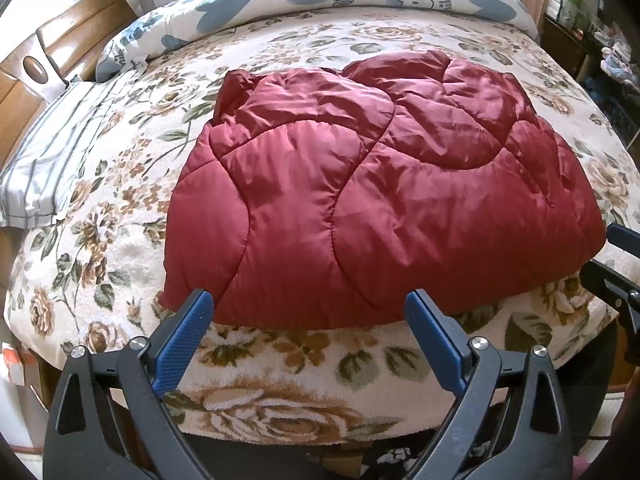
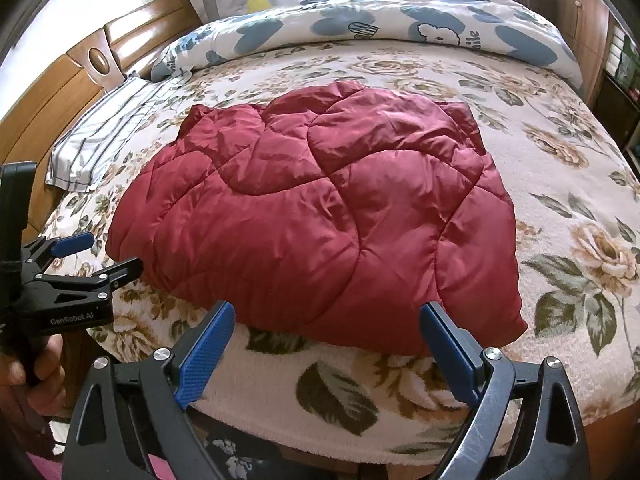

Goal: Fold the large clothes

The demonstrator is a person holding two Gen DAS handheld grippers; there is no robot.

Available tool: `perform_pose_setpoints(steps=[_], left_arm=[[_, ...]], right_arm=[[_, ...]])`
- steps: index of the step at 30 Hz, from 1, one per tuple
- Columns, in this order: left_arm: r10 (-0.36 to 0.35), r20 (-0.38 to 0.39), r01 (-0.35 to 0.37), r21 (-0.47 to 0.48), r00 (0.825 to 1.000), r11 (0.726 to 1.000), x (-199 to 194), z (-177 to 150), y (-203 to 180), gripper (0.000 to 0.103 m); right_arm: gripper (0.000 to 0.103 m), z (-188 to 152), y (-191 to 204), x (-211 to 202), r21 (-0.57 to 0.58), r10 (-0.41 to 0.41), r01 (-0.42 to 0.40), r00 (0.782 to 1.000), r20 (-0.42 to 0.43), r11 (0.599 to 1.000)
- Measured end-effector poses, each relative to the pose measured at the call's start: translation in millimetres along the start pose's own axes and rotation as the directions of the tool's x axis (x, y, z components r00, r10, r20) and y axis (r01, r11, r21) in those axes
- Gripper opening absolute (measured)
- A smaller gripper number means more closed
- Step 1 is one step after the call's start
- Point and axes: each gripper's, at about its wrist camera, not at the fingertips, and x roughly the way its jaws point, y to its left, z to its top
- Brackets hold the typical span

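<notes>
A red quilted jacket (image 1: 376,188) lies folded into a puffy bundle on the bed (image 1: 280,364), resting on the floral blanket (image 2: 560,208) near the front edge. The left gripper (image 1: 310,312) hovers at the jacket's near hem, spread wide, holding nothing. The right gripper (image 2: 326,322) hangs just in front of the same hem, also spread wide and empty. Off to the left, a striped pillow (image 2: 100,140) sits by the wooden headboard (image 2: 48,100). A blue-patterned duvet (image 2: 380,24) is bunched along the far side.
</notes>
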Motion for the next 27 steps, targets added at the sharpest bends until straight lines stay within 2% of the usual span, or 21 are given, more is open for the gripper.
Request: perform_pose_setpoints(steps=[27], left_arm=[[0.001, -0.001, -0.001, -0.001, 1.0, 1.0, 5, 7, 0, 0.098]], right_arm=[[0.094, 11, 1, 5, -0.004, 0.001, -0.001, 1.0, 0.003, 1.0]])
